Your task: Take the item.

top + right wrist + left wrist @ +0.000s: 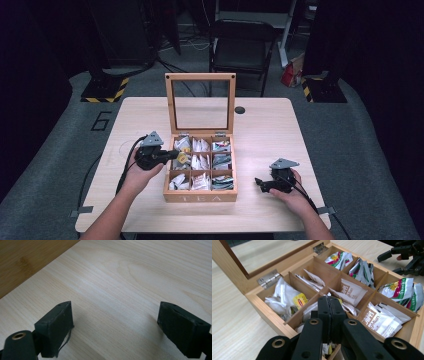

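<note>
Pale wood runs everywhere under my hands: the bench [280, 125] and, at its middle, the tea box [200, 196] with its glass-paned lid [201, 102] standing upright at the far side. The box is split into nine compartments, all stuffed with tea sachets. My left hand-held gripper [176, 155] reaches in from the box's left side, over its left column of compartments. In the left gripper view its jaws are clenched tight together, pad against pad, above the divider between two compartments; a scrap of yellow shows just beyond the tips, but I cannot tell whether anything is pinched between them. Just to the left of the jaws in that view lies a clear sachet with a yellow and red label [300, 301], in the corner compartment beside a hinge [268, 279]. Ahead of the jaws sit white and brown sachets [352, 291], and farther off the green, red and white ones [338, 259] in the column on the far side. My right hand-held gripper [261, 184] rests on the bench to the right of the box, well apart from it, jaws released and spread wide with only bare wood between them in the right gripper view [115, 327].
</note>
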`<state>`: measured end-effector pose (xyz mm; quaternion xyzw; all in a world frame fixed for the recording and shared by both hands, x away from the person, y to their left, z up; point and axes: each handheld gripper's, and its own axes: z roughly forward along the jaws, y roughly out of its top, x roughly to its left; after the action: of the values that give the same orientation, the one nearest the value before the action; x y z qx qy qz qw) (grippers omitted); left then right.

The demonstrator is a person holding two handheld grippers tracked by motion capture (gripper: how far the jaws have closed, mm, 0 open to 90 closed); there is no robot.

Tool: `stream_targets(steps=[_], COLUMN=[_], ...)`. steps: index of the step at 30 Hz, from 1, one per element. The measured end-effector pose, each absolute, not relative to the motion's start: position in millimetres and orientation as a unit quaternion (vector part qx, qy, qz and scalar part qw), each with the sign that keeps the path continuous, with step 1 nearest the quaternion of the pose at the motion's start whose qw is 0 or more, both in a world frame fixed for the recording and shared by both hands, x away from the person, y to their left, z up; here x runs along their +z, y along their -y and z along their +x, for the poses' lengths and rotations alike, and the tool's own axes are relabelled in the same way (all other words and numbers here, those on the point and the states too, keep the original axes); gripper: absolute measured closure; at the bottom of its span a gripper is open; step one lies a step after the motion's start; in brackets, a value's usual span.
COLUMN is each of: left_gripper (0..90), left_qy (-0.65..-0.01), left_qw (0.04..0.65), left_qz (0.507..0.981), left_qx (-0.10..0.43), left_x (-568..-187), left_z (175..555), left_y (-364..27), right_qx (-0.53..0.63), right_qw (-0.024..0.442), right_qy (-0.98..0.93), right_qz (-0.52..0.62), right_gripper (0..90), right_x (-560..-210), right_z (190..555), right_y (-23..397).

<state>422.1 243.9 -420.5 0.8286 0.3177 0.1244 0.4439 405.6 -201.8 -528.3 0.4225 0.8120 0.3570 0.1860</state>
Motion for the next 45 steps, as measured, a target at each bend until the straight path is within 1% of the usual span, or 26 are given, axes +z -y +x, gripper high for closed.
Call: stream_targets(steps=[8, 22, 45], left_gripper=[89.2, 89.3, 89.3], left_qy=[-0.318, -0.323, -0.341], left_qw=[0.452, 0.459, 0.466], left_qz=[0.823, 0.815, 0.799], left_qx=[0.132, 0.146, 0.169], left_x=[-408, -400, -380], left_z=[423, 422, 421], left_y=[-248, -254, -280], right_qx=[0.358, 0.357, 0.357], right_qw=[0.186, 0.186, 0.186], right_qy=[-0.812, -0.812, -0.812], right_qz=[0.422, 0.423, 0.422], right_gripper=[12.4, 12.4, 12.4], right_x=[-528, -528, -528], right_z=[406, 406, 406], right_y=[202, 202, 202])
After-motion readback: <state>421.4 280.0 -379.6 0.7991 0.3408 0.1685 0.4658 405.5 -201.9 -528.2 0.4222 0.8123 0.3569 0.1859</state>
